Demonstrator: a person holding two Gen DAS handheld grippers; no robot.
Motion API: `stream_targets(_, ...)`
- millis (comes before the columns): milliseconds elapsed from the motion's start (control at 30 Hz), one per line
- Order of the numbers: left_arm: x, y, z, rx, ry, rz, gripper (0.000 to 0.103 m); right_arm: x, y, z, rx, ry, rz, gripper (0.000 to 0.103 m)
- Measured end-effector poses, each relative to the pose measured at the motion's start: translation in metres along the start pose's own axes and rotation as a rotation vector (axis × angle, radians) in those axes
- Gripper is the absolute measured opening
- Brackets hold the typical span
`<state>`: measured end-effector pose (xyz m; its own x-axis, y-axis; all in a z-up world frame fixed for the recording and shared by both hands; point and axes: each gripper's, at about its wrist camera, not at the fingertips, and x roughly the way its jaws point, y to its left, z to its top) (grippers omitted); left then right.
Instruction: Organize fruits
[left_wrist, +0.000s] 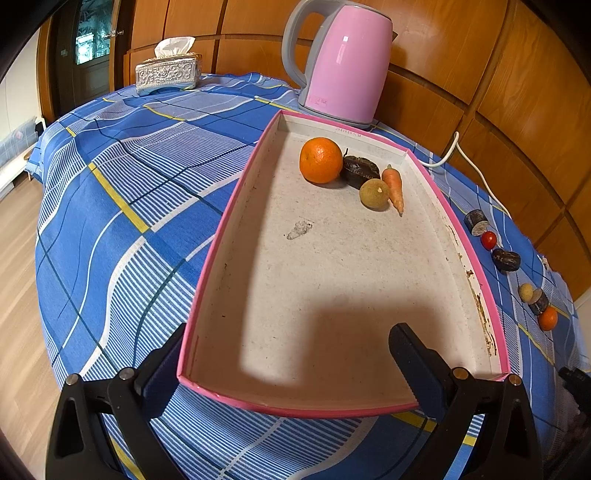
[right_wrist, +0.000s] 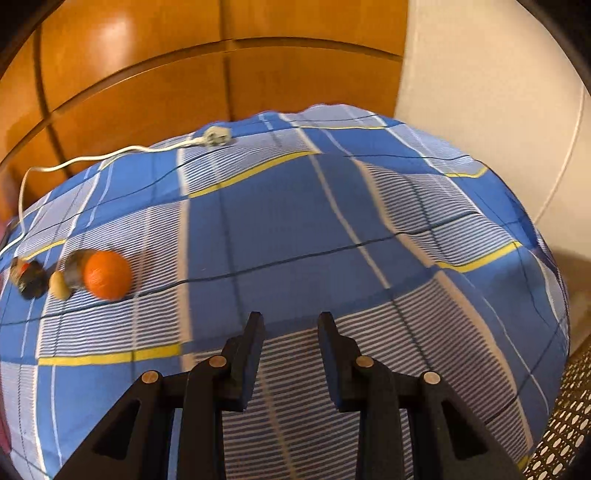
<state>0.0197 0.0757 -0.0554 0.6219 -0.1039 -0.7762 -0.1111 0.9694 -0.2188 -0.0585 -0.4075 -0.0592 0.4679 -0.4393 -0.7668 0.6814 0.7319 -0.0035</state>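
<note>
A pink-rimmed tray lies on the blue checked cloth. At its far end sit an orange, a dark fruit, a small brown fruit and a carrot. My left gripper is open, one finger outside the tray's near left corner, the other inside the tray. A row of loose fruits lies right of the tray, ending in a small orange. In the blurred right wrist view that orange and dark pieces lie far left. My right gripper is open and empty over the cloth.
A pink kettle stands behind the tray, its white cord running to a plug. A silver tissue box sits at the back left. Wooden panels stand behind; the table drops off to the floor left and right.
</note>
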Motion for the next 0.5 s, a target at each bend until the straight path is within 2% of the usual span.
stream_targets(267,0.001,0.0,0.0026,0.012,0.014,0.001,0.103,0.0063,-0.0027,-0.0014,0.01,-0.046,-0.04,0.038)
stream_targets(500,-0.0023,0.0,0.0051,0.024,0.028,0.011,0.103,0.0094,-0.0022,-0.0013,0.015,-0.056,-0.04,0.042)
